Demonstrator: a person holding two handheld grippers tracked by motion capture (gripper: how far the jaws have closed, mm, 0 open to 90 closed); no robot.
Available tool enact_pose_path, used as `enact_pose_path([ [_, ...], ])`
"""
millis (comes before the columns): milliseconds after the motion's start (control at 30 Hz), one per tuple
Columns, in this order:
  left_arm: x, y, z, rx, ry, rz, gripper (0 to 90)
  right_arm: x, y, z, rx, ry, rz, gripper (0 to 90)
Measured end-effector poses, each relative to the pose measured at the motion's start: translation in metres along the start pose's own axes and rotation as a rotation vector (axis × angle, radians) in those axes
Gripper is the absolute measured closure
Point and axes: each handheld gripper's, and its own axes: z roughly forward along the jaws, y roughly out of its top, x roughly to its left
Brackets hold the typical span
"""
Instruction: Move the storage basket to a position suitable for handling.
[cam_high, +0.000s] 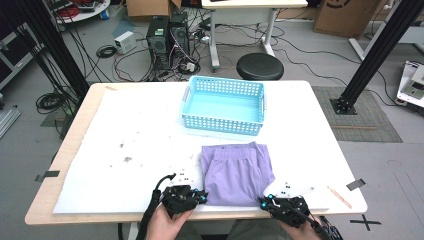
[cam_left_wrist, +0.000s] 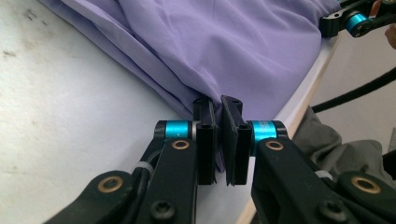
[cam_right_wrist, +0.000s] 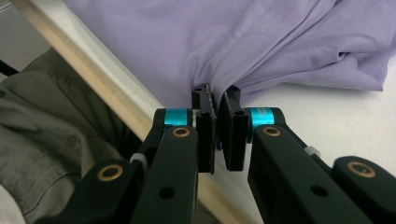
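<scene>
1. Purple cloth (cam_high: 237, 172), folded, flat on the white sheet (cam_high: 125, 150) at the near middle of the worktop (cam_high: 320, 125), near edge close to the worktop's front rim.
2. Left claw (cam_high: 202, 196) at the cloth's near-left corner, held in a hand (cam_high: 167, 225) coming up from the bottom edge.
3. In the left gripper view, left claw (cam_left_wrist: 217, 109) clenched on a pinch of purple fabric (cam_left_wrist: 224, 51), jaws nearly together with cloth between them.
4. Right claw (cam_high: 266, 201) at the cloth's near-right corner, just over the front rim.
5. In the right gripper view, right claw (cam_right_wrist: 216, 100) likewise clenched on the cloth's hem (cam_right_wrist: 243, 46), folds bunching toward the tips.
6. Blue basket (cam_high: 223, 105) beyond the cloth, well apart from it, toward the far side of the worktop.
7. Dark specks (cam_high: 127, 159) on the sheet left of the cloth.
8. Wooden stick (cam_high: 339, 196) near the right front corner.
</scene>
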Motion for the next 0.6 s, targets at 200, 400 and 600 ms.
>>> enact_pose_path([
  [200,-0.0038,-0.002,-0.0012,0.001,0.005,0.007,84.3,0.0016,-0.0014,-0.0014,0.006,0.01,-0.001,86.1],
  [400,-0.0038,-0.0017,-0.0012,0.004,0.012,0.018,75.8,0.0007,-0.001,-0.002,0.002,0.003,-0.014,80.8],
  [600,0.0036,0.0071,-0.0089,-0.033,0.048,0.036,47.5,-0.0075,0.0039,-0.0074,-0.015,-0.04,-0.005,61.9],
])
